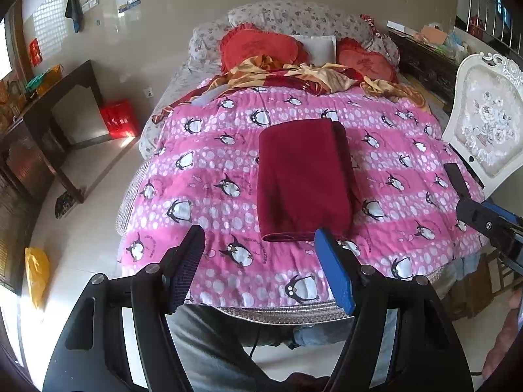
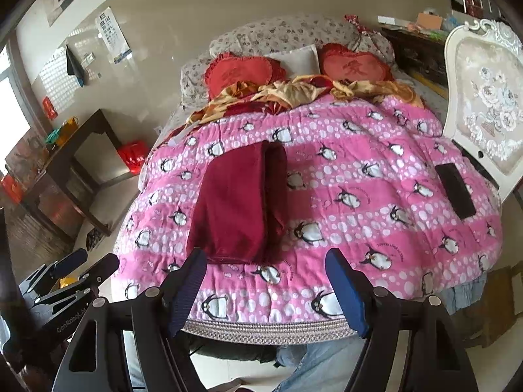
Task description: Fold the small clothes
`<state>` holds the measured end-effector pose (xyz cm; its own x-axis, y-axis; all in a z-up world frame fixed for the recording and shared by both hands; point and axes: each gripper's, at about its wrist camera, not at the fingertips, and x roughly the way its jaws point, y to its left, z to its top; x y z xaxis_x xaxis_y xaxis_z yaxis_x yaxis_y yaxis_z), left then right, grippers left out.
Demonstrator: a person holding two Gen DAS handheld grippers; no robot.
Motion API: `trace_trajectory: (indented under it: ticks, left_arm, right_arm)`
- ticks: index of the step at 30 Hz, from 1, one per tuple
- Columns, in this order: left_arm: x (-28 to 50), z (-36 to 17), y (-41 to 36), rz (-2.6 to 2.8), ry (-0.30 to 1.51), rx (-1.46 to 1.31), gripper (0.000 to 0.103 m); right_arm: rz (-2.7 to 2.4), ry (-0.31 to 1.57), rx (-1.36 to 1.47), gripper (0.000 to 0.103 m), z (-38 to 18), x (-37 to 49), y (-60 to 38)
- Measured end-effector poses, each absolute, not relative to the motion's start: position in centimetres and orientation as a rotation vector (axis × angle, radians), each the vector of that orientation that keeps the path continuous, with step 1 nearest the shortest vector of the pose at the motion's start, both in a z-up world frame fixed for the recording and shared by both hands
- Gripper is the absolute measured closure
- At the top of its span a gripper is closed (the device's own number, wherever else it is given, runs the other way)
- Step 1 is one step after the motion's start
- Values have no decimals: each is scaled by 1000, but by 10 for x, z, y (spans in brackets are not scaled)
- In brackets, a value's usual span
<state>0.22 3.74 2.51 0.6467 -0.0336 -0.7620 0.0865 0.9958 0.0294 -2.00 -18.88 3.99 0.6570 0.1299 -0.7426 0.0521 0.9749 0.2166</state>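
Note:
A dark red garment (image 1: 302,179) lies folded into a long rectangle on the pink penguin quilt (image 1: 202,176); it also shows in the right wrist view (image 2: 238,205). My left gripper (image 1: 258,238) is open and empty, held above the bed's near edge just short of the garment's near end. My right gripper (image 2: 266,261) is open and empty, to the right of the garment's near end. The right gripper also shows at the right edge of the left wrist view (image 1: 483,212). The left gripper shows at the lower left of the right wrist view (image 2: 85,264).
A black phone (image 2: 456,191) lies on the quilt (image 2: 359,176) at the right. A white ornate chair (image 1: 487,121) stands by the bed's right side. Red heart pillows (image 1: 261,47) and crumpled bedding lie at the far end. A dark table (image 1: 49,121) stands left.

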Motion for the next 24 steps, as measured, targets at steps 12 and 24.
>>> trace_trajectory:
  ticks: [12, 24]
  left_arm:
    - [9, 23, 38, -76, 898, 99, 33]
    - [23, 14, 49, -88, 973, 79, 33]
  right_arm:
    - [51, 908, 193, 27, 38, -2, -171]
    - [55, 931, 148, 27, 36, 6, -154]
